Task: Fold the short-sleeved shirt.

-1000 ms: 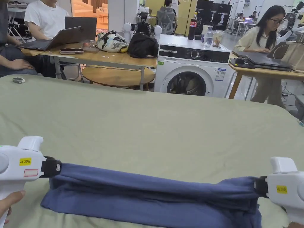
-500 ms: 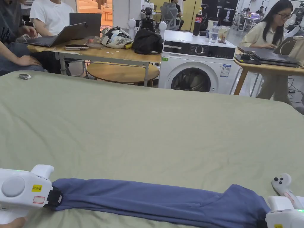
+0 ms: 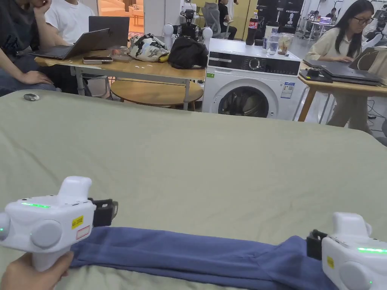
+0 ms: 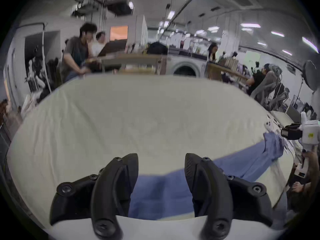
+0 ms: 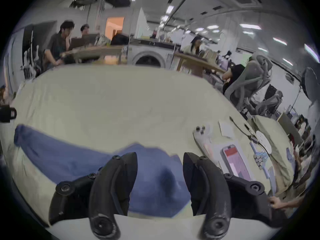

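The blue shirt (image 3: 196, 256) lies as a long band across the near edge of the green sheet (image 3: 196, 162), its long axis running from the left gripper (image 4: 161, 167) to the right gripper (image 5: 160, 165) (both spread, holding nothing), one above each end.

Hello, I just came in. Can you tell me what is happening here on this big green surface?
A person is folding a blue shirt with two tools, one per hand. The shirt lies as a long, narrow folded band on the green sheet, near the person. The left hand-held gripper is open above the shirt's left end, and the right hand-held gripper is open over its right end, so neither grips the cloth now. Behind the sheet stands a washing machine, and other people sit at desks with laptops.
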`<state>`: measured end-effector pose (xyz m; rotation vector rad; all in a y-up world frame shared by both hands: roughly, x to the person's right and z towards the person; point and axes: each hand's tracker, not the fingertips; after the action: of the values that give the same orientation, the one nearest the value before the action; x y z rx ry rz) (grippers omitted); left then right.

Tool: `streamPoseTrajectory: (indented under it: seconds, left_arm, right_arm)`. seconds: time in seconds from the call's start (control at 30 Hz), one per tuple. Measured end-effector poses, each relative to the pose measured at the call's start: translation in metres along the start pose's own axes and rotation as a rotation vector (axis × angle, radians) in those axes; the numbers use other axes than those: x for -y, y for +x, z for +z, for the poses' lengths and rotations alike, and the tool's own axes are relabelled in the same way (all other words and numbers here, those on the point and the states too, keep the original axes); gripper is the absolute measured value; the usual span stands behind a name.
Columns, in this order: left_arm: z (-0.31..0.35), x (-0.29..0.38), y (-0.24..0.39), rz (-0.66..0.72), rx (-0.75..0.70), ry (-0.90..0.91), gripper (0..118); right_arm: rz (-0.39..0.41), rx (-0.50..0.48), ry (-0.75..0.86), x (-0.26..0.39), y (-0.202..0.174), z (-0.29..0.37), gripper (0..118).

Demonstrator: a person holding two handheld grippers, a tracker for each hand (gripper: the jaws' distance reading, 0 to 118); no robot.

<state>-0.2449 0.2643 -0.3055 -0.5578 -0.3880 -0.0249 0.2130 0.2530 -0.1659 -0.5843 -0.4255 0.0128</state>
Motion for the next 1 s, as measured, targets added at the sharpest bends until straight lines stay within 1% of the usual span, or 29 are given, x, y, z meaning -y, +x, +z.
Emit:
streamPoseTrajectory:
  seconds: [0.07,0.1,0.17,0.2,0.23,0.27,0.3,0.33,0.37,0.43,0.47,0.53,0.63,0.73,0.87,0.93,0.97,1.0]
  left_arm:
    - [0.003,-0.006,0.016,-0.024,-0.011,0.086,54]
    - [0.006,-0.008,0.024,-0.035,-0.026,0.134,54]
    - [0.011,-0.012,0.039,-0.06,-0.061,0.218,54]
    - [0.016,-0.013,0.048,-0.071,-0.087,0.268,54]
    - [0.02,-0.013,0.053,-0.079,-0.105,0.307,54]
    - [0.023,-0.014,0.057,-0.081,-0.109,0.348,50]
    - [0.027,-0.014,0.06,-0.074,-0.11,0.376,32]
    - [0.03,-0.015,0.062,-0.074,-0.102,0.396,12]
    - [0.032,-0.015,0.065,-0.076,-0.126,0.403,0]
    - [0.036,-0.012,0.07,-0.089,-0.202,0.444,0]
    - [0.038,-0.013,0.069,-0.078,-0.19,0.448,0]
    - [0.042,-0.014,0.059,-0.023,-0.126,0.437,0]
    - [0.043,-0.016,0.045,-0.025,-0.174,0.395,0]
    - [0.043,-0.016,0.016,0.011,-0.115,0.303,0]
    - [0.04,-0.011,-0.041,0.081,0.061,0.146,0]
    - [0.033,-0.008,-0.073,0.154,0.133,0.019,0]
    - [0.029,-0.005,-0.09,0.203,0.188,-0.015,0]
    - [0.024,-0.004,-0.105,0.256,0.255,-0.105,0]
  right_arm:
    - [-0.045,-0.025,0.157,-0.004,-0.015,0.006,56]
    - [-0.055,-0.017,0.228,-0.008,-0.025,0.011,56]
    - [-0.086,-0.01,0.342,-0.014,-0.042,0.018,56]
    - [-0.105,-0.022,0.397,-0.018,-0.05,0.022,55]
    - [-0.115,-0.022,0.437,-0.021,-0.058,0.024,48]
    - [-0.116,-0.016,0.471,-0.024,-0.067,0.027,34]
    - [-0.115,0.003,0.507,-0.028,-0.075,0.028,11]
    - [-0.104,0.031,0.516,-0.031,-0.083,0.03,3]
    - [-0.114,0.036,0.54,-0.033,-0.089,0.031,0]
    - [-0.114,-0.013,0.526,-0.036,-0.095,0.03,0]
    - [-0.121,-0.046,0.529,-0.037,-0.099,0.03,0]
    - [-0.099,-0.052,0.53,-0.038,-0.106,0.03,0]
    - [-0.073,-0.058,0.531,-0.04,-0.116,0.031,0]
    - [-0.08,-0.095,0.516,-0.042,-0.125,0.03,0]
    - [-0.052,-0.14,0.479,-0.042,-0.14,0.024,0]
    - [-0.027,-0.156,0.46,-0.041,-0.148,0.02,0]
    - [-0.022,-0.17,0.457,-0.04,-0.152,0.019,0]
    - [-0.011,-0.183,0.449,-0.038,-0.156,0.018,0]
